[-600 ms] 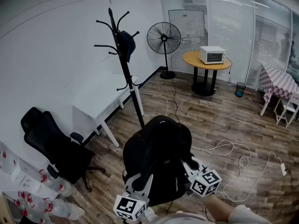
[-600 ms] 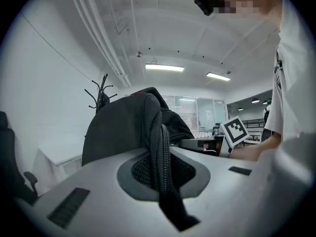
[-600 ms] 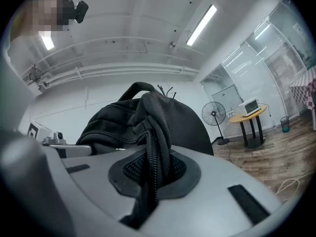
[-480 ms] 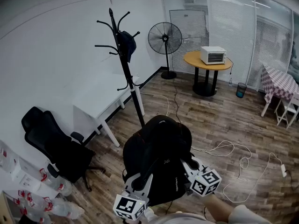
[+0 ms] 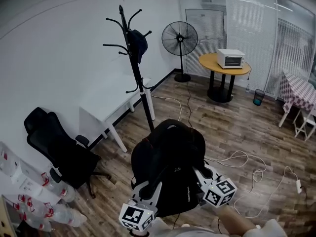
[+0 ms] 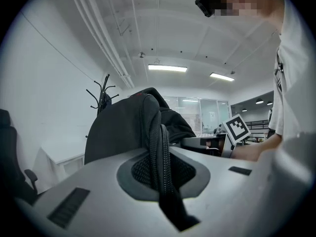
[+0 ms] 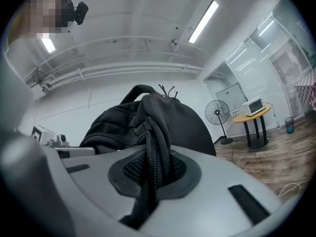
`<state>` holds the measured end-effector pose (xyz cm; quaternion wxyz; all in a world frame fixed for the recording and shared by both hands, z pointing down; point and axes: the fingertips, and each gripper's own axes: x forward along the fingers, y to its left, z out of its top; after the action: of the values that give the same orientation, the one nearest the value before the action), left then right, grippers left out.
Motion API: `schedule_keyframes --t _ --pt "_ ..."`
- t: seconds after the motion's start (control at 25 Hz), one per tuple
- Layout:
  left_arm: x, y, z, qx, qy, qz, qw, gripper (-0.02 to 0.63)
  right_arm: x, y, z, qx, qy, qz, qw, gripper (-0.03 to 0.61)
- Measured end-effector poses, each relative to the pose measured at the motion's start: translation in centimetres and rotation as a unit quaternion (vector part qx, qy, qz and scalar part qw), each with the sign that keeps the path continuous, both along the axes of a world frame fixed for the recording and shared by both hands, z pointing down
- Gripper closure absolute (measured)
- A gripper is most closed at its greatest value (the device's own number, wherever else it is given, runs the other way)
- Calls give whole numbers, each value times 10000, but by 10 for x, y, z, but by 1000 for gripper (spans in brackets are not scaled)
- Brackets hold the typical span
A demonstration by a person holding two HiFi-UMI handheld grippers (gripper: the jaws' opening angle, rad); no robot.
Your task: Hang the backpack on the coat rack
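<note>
A black backpack (image 5: pixel 168 167) hangs in the air between my two grippers, close to my body. My left gripper (image 5: pixel 150 189) is shut on one webbing strap (image 6: pixel 160 167) of the backpack. My right gripper (image 5: pixel 200 174) is shut on the other strap (image 7: pixel 153 167). The backpack's body (image 6: pixel 123 127) fills the middle of the left gripper view and rises ahead in the right gripper view as a black dome (image 7: pixel 163 120). The black coat rack (image 5: pixel 134 68) stands ahead by the white wall, with a dark cap (image 5: pixel 139 42) on one of its hooks.
A white table (image 5: pixel 111 105) stands beside the rack. A black office chair (image 5: pixel 61 154) is at the left. A standing fan (image 5: pixel 180 41), a round table (image 5: pixel 224 65) with a white oven (image 5: pixel 230 58), and cables (image 5: pixel 247 164) on the wood floor lie further right.
The view has shifted a little towards the coat rack. The backpack stays held between both grippers in the same way.
</note>
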<state>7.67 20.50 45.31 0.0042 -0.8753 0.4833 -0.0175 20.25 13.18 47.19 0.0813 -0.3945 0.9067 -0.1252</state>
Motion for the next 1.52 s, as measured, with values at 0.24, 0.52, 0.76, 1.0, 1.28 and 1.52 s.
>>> schedule_keyframes --t 0.24,0.52,0.76,1.0,1.28,1.52 --pt "-10 -27 1 -39 -25 120 9999 578 -9 -24 4 -77 -7 159 9998 548" --pt "-45 -78 4 -3 42 346 9994 578 -41 -70 4 -134 -2 347 9993 548" --pt "-94 -125 -3 64 139 461 9988 578 -89 -116 -6 10 2 459 9989 548" --pt "-138 -164 -13 245 -77 522 9983 578 -134 -158 -16 128 -122 464 9988 548" --pt "-168 -202 -28 386 -349 463 9976 578 -167 -199 -25 81 -189 390 9990 549" --pt "-180 -240 -25 271 -389 421 9980 578 -180 -237 -22 20 -122 338 9994 548"
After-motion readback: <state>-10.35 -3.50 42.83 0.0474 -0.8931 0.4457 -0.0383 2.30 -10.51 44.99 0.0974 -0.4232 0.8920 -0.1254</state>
